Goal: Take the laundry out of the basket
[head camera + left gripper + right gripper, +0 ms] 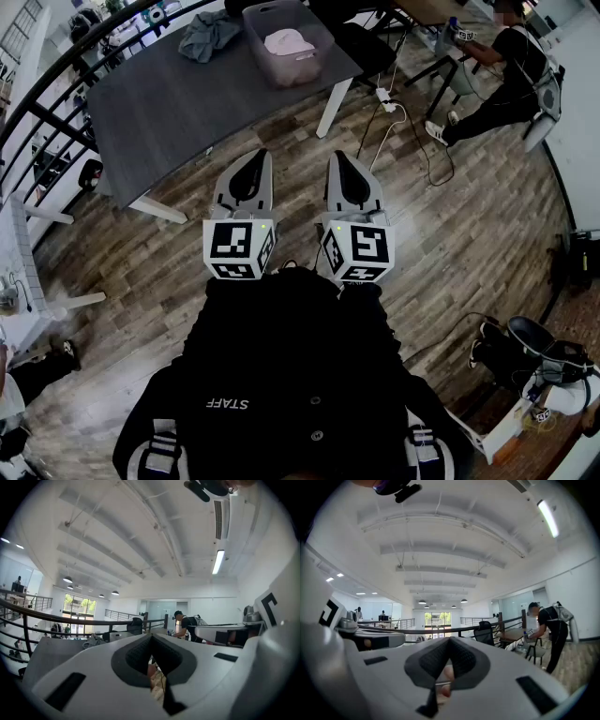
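Not started yet. My left gripper [262,156] and right gripper [337,156] are both clenched on nothing, well short of the table [159,108]. The laundry [289,42] sits in the basket [255,36] at the table's far end (grey cloth [208,36] beside it). Next I'd step up, open, and reach in. Only the head view shows the basket's contents; the gripper views confirm the jaws are together.

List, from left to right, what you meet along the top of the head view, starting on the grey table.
cloth → basket → person
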Tool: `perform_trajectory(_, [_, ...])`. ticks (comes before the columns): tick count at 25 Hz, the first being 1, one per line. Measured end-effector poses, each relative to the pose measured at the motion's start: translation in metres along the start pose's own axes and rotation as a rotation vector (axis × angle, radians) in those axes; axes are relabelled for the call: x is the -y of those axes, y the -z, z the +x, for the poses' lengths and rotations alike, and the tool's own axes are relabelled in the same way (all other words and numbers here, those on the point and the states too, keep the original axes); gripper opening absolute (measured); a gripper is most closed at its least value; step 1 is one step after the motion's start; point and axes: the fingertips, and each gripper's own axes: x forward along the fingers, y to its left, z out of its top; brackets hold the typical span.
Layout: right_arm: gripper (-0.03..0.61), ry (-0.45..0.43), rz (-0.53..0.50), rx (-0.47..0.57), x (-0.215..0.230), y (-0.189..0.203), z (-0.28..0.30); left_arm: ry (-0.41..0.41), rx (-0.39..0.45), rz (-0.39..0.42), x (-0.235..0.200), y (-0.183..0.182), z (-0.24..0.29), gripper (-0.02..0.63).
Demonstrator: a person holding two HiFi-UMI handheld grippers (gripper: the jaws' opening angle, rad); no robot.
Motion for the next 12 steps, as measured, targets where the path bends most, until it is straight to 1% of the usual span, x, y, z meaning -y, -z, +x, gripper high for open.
perform_trajectory(7, [0.014, -0.009, -0.014, 0.01, 0.01, 0.002, 0.002, 0.013, -0.008, 0.006, 0.013, 0.005, 0.01, -0.003])
perform_trajectory(12, [0.014, -0.016, 0.018, 0.033, 0.021, 0.001, 0.006, 0.002, -0.014, 0.013, 0.015, 0.007, 0.019, -0.003])
